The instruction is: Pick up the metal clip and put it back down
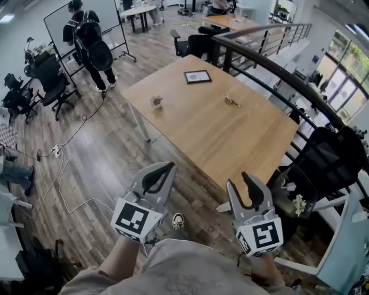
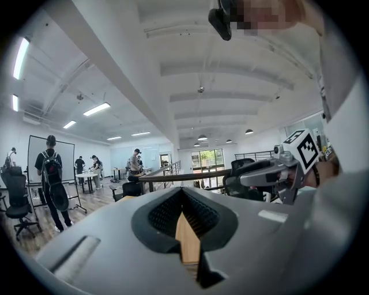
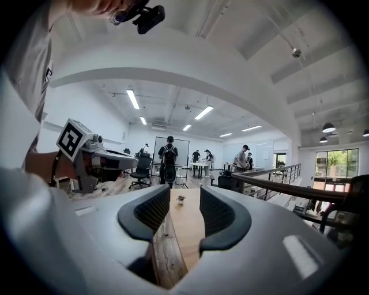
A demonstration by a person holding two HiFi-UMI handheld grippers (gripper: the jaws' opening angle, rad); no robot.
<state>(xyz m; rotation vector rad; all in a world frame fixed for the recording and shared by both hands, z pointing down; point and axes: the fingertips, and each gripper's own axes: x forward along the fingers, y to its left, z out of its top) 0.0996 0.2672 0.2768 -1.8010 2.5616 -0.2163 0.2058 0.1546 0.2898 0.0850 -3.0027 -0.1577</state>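
The left gripper [image 1: 170, 167] and right gripper [image 1: 238, 180] hang nearest, short of the table's near corner and over the plank floor [image 1: 109, 150]. The left one is clenched on nothing, its pads meeting at the tips. The right one is released, and only the table [image 1: 230, 138] shows through its gap. Neither touches anything.

The metal clip [image 1: 232, 101] lies on the table's far half, toward the railing side and well apart from both grippers. It is small and too far off to tell how it lies.

The likeliest slip, as I judge it, is a skid. The clip looks low and flat, and the wood looks smooth, so jaws coming in at a slant may push it along instead of closing over it. A push toward the railing [image 1: 259, 60] edge could send it off the table. The left gripper would have to open first, or it will only knock the clip. A cable [image 1: 63, 173] trails over the floor left of the table, and a foot may catch it on the approach.

The table is pale wood and mostly bare. A small pot [image 1: 156, 102] stands toward its left edge and a dark framed card [image 1: 197, 76] near its far end. Beyond that end are office chairs and more tables. Off to the left a person with a backpack [image 1: 89, 40] faces a whiteboard [image 1: 109, 14].
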